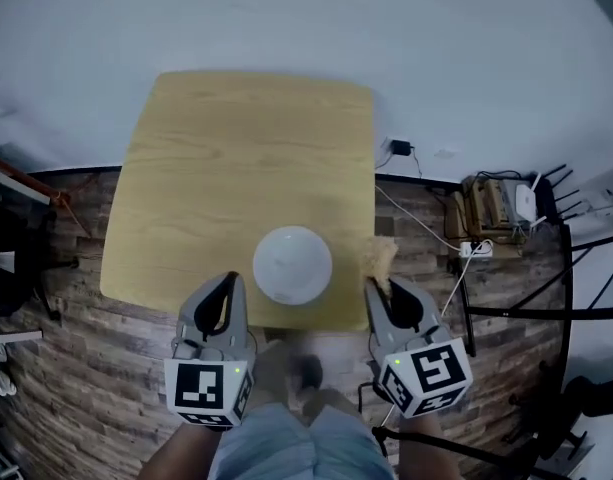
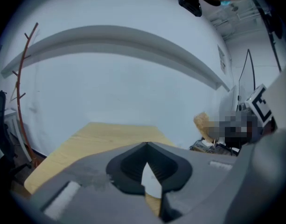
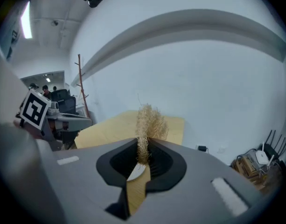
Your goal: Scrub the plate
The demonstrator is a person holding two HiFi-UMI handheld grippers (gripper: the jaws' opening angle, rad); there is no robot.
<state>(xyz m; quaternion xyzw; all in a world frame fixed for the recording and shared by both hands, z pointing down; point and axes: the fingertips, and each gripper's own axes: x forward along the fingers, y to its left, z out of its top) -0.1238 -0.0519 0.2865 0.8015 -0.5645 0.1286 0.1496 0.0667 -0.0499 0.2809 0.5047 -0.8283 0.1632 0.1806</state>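
Lap [image 1: 286, 438]: nearest the head camera, low in frame, with the two marker cubes just above it.
Cubes: the left one [image 1: 208, 390] and the right one [image 1: 426, 373] face up at the camera.
Left gripper [image 1: 230, 278]: jaws closed tip to tip, with nothing between them. Its own view shows only a white sliver of the plate through the hollow behind the tips.
Right gripper [image 1: 377, 284]: jaws clamped on a scrubber [image 1: 379, 258], a straw-coloured fibre tuft that stands out past the tips.
Plate [image 1: 292, 265]: round and white, lying flat near the near edge of the table [image 1: 246, 148]. It sits between the two grippers and touches neither.
Scrubber and plate: apart, the tuft is just to the right of the rim and above the table edge.
Progress: the scrubber is in hand, so that part is done. No scrubbing contact is on at this moment. The plate looks plain white, with no soil or suds that can be made out, so I cannot tell whether it has been scrubbed.
Left to do: by my reading, bring the tuft onto the plate and rub across it, perhaps with the left gripper steadying the rim.
Pose: both grippers are held side by side at the near edge. They point forward and a little downward, clear of the tabletop, and their own views look out over the table toward the wall.
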